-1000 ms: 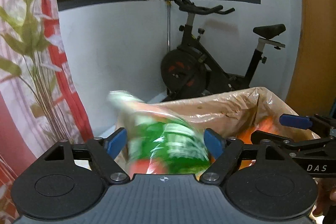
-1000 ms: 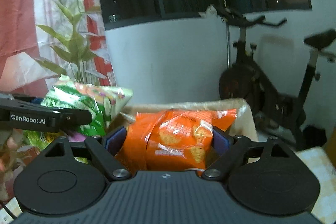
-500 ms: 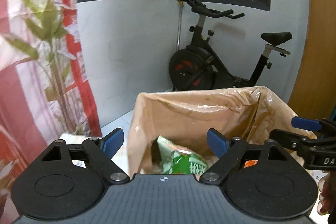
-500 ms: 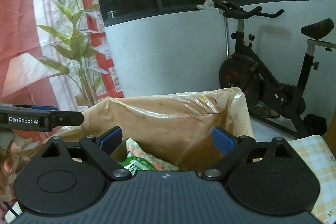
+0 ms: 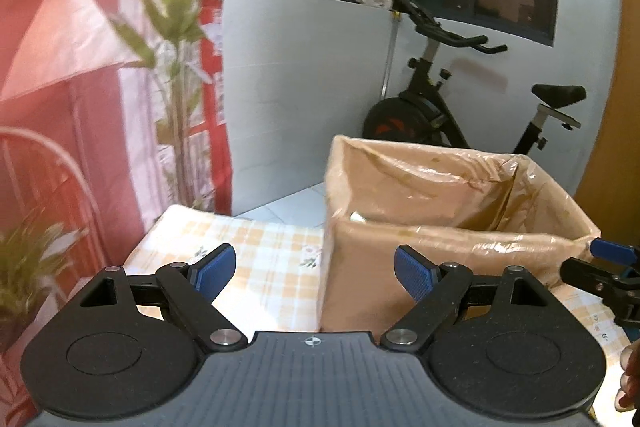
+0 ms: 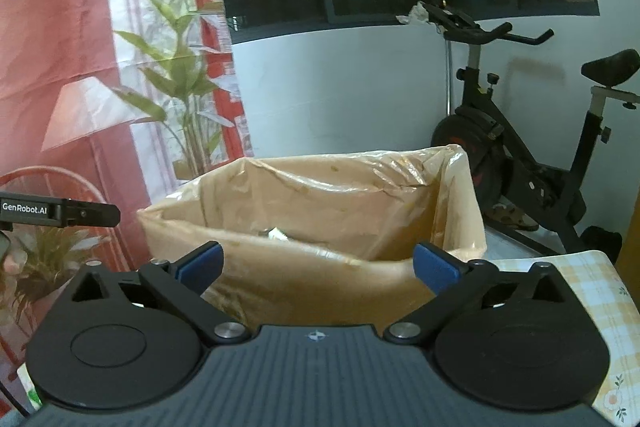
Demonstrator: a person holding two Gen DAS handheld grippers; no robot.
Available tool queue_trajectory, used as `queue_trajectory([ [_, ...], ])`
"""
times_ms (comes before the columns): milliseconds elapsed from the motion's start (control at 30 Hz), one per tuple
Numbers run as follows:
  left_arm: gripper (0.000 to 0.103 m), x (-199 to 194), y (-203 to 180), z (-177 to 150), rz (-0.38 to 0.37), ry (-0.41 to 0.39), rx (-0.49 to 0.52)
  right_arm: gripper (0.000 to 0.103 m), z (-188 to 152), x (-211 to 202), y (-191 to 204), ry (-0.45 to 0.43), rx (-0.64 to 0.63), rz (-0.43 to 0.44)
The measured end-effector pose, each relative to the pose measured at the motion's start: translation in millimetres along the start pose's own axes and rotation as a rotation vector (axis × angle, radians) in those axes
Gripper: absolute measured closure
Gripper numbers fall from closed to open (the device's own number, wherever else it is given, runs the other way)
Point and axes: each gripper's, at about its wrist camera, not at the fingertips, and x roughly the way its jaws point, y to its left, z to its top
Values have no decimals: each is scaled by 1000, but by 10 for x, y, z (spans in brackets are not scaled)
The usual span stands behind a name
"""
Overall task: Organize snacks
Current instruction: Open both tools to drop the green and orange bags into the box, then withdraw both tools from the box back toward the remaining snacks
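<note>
Checked tablecloth [image 5: 256,247] left of box [image 5: 400,267] in left view, packet corner [image 6: 277,234] inside in right view

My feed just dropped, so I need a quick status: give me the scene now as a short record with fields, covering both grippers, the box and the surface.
left gripper: open, nothing between its fingers, facing the box's near left corner
right gripper: open, jaws have just been opening, nothing between them
box: open-topped cardboard, plastic-wrapped, upright
box contents: only a pale scrap of packaging shows above the near wall; the rest is hidden
surface: checked tablecloth
background: exercise bike by the wall
</note>
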Motion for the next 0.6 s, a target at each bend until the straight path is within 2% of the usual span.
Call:
queue_trajectory([
  [600,15,-282,392,-702,92,9,-107,0,-498,-259,-59,39,-13,50],
])
